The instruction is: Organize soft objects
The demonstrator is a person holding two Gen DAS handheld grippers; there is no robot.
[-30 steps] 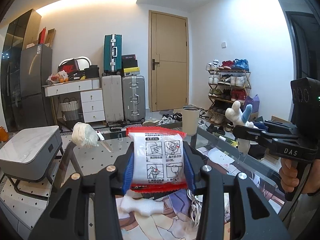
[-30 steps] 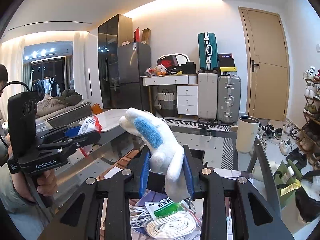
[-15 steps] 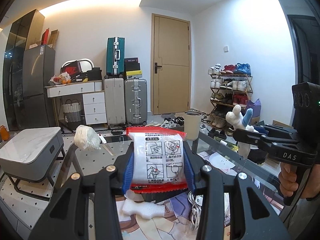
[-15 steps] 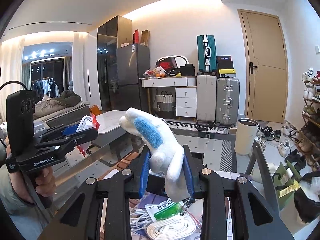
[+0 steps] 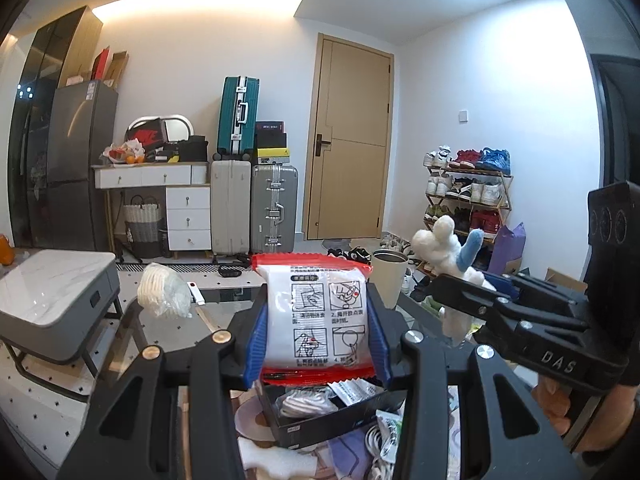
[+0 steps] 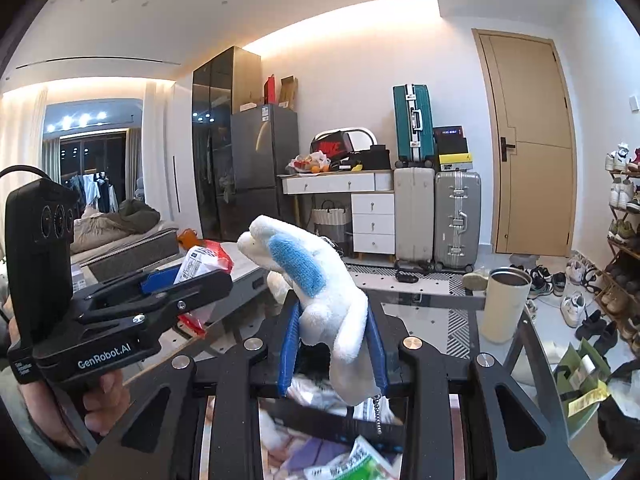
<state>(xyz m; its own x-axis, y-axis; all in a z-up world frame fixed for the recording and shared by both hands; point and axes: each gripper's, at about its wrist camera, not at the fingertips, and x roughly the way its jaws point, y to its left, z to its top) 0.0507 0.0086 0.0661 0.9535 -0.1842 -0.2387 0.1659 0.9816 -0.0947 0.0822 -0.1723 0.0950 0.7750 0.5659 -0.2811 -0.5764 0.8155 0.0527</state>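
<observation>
My left gripper [image 5: 316, 344] is shut on a white soft packet with red edges and printed pictograms [image 5: 316, 316], held above a black open box [image 5: 320, 412] on the glass table. My right gripper [image 6: 332, 344] is shut on a white plush toy with a blue ear [image 6: 316, 292], also above the black box [image 6: 332, 420]. The right gripper with the plush [image 5: 448, 252] shows at the right of the left wrist view. The left gripper with the packet [image 6: 200, 268] shows at the left of the right wrist view.
The black box holds white packets and fabric. A white foam piece [image 5: 272, 456], cables [image 5: 380, 444] and a green packet [image 6: 352, 464] lie on the glass table [image 6: 432, 320]. A cream cup [image 6: 506, 304] and a bagged white item [image 5: 164, 294] stand farther back.
Both grippers have moved forward over the table with their objects still held. The black box has come into view under both.
</observation>
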